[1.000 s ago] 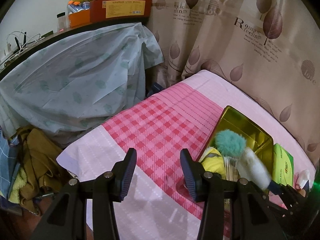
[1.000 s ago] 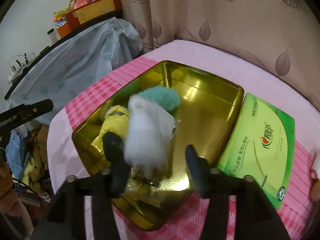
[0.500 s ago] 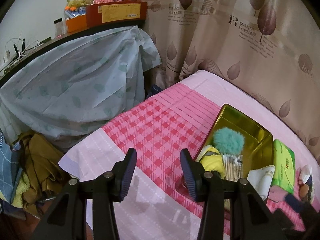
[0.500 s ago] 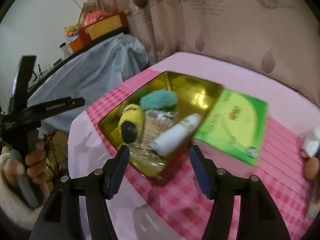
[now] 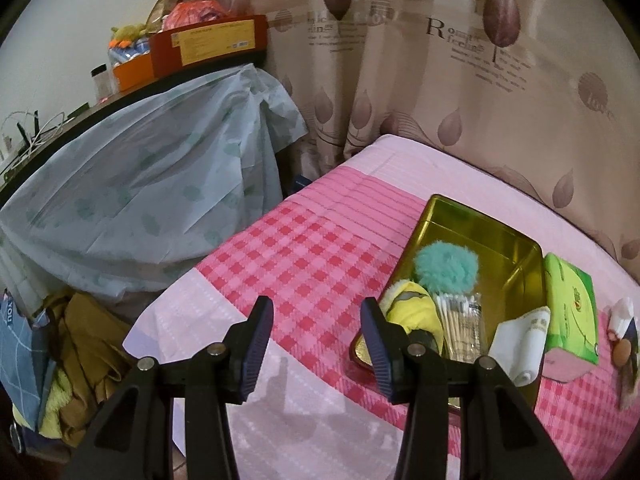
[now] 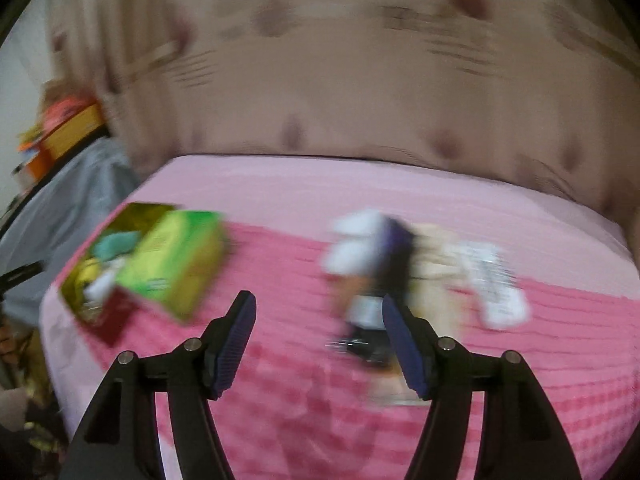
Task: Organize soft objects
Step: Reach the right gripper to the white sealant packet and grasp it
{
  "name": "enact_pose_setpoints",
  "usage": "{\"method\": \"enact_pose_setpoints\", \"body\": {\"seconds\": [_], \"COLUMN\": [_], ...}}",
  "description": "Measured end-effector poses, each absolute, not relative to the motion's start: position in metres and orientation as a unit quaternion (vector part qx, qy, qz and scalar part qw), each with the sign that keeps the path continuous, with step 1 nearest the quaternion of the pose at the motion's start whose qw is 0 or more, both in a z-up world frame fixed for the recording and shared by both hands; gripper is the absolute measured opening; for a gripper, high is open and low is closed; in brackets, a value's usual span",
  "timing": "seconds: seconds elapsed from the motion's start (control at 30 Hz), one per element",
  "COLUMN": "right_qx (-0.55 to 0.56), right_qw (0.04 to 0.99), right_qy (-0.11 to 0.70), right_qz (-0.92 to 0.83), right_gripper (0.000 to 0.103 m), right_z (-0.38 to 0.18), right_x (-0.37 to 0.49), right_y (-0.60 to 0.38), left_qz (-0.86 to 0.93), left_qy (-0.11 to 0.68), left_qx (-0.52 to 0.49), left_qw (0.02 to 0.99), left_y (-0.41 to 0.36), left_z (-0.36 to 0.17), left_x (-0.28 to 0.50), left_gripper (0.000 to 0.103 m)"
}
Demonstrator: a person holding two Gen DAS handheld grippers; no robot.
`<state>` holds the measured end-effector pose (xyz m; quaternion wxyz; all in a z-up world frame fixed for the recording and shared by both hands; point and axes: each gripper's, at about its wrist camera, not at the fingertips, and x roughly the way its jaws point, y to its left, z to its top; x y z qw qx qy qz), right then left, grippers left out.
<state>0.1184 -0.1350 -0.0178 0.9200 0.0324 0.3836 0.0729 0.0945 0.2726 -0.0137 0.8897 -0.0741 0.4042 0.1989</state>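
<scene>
Item: gold tin (image 5: 486, 236), set on a bed with a pink checked cover (image 5: 312, 248). Contents, as seen in the left wrist view: teal pompom (image 5: 446, 266), yellow soft toy (image 5: 414, 308), packet of cotton swabs (image 5: 460, 322), rolled white cloth (image 5: 520, 338) laid at the tin's near right corner. A green tissue pack (image 5: 570, 302) is placed just beside the tin, to its right.

Left claw (image 5: 316, 338): jaws apart, nothing between them, held over the bed cover left of the tin.

Right claw (image 6: 316, 340): jaws apart and lately widened, nothing clamped. It is directed at a blurred cluster of loose items (image 6: 404, 264) lying well apart from the tin; white, dark and cream pieces are made out, but their kind cannot be told.

Step in hand, as judged: the cloth roll is deposited, and a further item is being sought in the cluster.

Next move, as judged: one soft piece is to be singled out, the open jaws set either side of it, and a gentle closure made before carriage to the tin.
</scene>
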Motion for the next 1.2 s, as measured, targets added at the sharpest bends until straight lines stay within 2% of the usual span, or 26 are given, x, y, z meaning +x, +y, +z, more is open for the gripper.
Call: {"method": "enact_pose_setpoints", "body": {"seconds": [0.2,0.47,0.9,0.93,1.0,1.2], "right_qx": [0.055,0.064,0.074,0.069,0.047,0.033], "right_qw": [0.915,0.900,0.889,0.890,0.892,0.893], "right_qy": [0.400,0.427,0.449,0.448,0.448,0.446], "right_qz": [-0.016,-0.064,-0.049,-0.046,-0.044,-0.046], "right_gripper": [0.063,0.063,0.064,0.064,0.054,0.051], "right_z": [-0.040,-0.086,-0.123,-0.122,-0.120,-0.113], "right_x": [0.127,0.164,0.221,0.222,0.220,0.195], "right_y": [-0.224,-0.290,-0.332,-0.330,-0.325,-0.322], "left_qz": [0.176,0.131,-0.029,-0.041,-0.068,-0.163], "left_qy": [0.411,0.410,0.425,0.426,0.429,0.443], "left_qx": [-0.067,-0.029,0.026,0.030,0.039,0.057], "left_qw": [0.892,0.902,0.904,0.903,0.900,0.880], "left_y": [0.264,0.231,0.103,0.091,0.066,-0.021], "left_z": [-0.016,-0.014,-0.002,-0.002,-0.002,-0.008], "left_x": [0.098,0.100,0.125,0.127,0.133,0.146], "left_gripper": [0.046,0.046,0.048,0.052,0.054,0.055]}}
